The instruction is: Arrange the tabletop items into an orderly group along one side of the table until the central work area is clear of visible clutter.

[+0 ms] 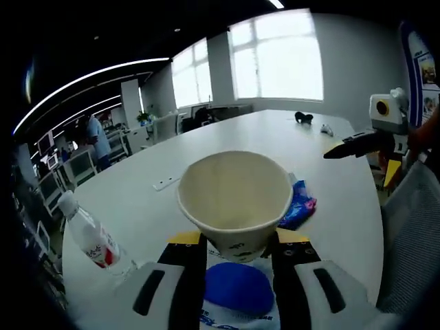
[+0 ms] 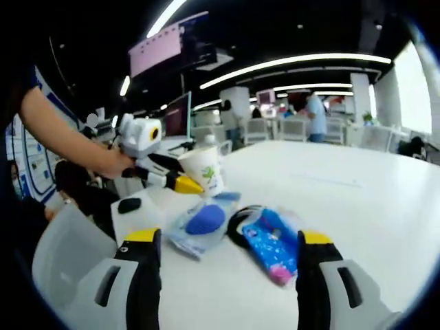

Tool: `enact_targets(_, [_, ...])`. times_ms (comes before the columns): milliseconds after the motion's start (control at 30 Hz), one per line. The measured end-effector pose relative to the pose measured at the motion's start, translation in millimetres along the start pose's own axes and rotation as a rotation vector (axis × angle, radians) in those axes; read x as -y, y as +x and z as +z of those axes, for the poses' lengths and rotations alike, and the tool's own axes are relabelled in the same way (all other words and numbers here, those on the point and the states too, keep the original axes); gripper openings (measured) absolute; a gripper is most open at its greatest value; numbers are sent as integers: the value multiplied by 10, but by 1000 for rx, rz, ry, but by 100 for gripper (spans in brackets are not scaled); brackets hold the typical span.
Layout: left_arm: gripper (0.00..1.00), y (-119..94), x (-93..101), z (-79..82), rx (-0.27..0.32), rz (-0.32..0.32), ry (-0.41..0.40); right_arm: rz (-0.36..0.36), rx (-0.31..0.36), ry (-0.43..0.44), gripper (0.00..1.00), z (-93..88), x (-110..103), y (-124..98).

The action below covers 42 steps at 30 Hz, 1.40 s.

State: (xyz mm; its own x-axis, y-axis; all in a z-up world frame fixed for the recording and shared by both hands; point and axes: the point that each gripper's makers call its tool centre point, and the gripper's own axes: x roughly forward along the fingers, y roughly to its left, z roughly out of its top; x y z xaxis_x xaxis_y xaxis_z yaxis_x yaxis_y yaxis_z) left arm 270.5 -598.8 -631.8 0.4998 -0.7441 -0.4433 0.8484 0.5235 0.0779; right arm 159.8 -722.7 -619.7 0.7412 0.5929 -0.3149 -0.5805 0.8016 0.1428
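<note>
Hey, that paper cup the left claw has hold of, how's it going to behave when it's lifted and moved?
The paper cup looks empty inside, so probably very light. Its thin wall likely dents if the left claw squeezes hard. It widens toward the rim, so it may tip easily once set down, especially near the soft blue packet.

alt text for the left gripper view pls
The left gripper is shut on a cream paper cup, held open side up over a white table. A clear plastic bottle with a red label lies at left, a blue snack packet sits behind the cup, and the right gripper reaches in from the right.
</note>
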Motion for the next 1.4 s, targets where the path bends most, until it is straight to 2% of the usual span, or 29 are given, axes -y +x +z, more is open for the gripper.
enact_targets(400, [36, 89, -251, -48, -19, 41, -8, -12, -23, 8, 78, -97, 40, 28])
enact_targets(533, [36, 132, -327, -61, -22, 51, -10, -1, -9, 24, 79, -83, 23, 38])
enact_targets(800, [36, 212, -569, -64, -27, 108, -20, -15, -36, -10, 89, -137, 104, 31])
enact_targets(1033, [36, 284, -714, -87, -38, 128, -23, -34, -20, 36, 95, -173, 190, 40])
enact_targets(1400, [36, 409, -971, -149, -66, 178, -40, -45, -23, 60, 94, -245, 237, 40])
